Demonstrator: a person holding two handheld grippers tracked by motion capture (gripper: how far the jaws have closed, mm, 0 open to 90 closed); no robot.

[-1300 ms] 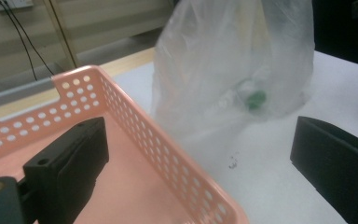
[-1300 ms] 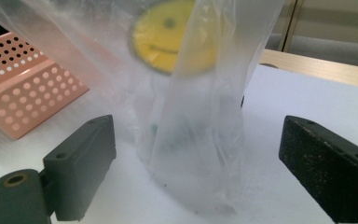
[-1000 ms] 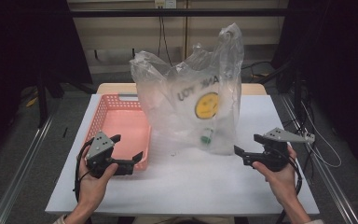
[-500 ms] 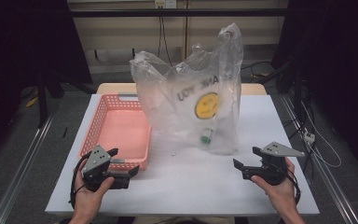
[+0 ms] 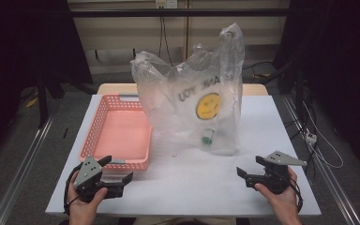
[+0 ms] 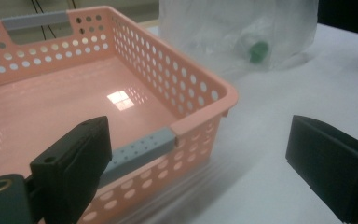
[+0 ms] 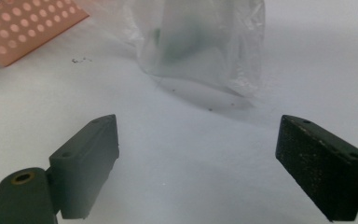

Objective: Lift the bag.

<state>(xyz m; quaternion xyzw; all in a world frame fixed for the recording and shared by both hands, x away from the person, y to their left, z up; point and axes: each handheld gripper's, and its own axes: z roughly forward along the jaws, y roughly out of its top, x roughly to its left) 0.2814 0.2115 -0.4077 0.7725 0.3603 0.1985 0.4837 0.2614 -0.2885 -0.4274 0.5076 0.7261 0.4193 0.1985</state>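
Observation:
A clear plastic bag with a yellow smiley print stands upright at the middle of the white table. Inside it near the bottom lies a small bottle with a green cap. A pink perforated basket sits left of the bag and holds nothing. My left gripper is open near the basket's front right corner. My right gripper is open over bare table, in front of the bag. Neither holds anything.
The table's front edge lies just under both hands. Cables hang off the right side, and metal rails run along the floor on both sides. A wooden surface shows behind the table.
Both grippers have drawn back toward the front edge of the table and lowered. The bag and basket have not moved.

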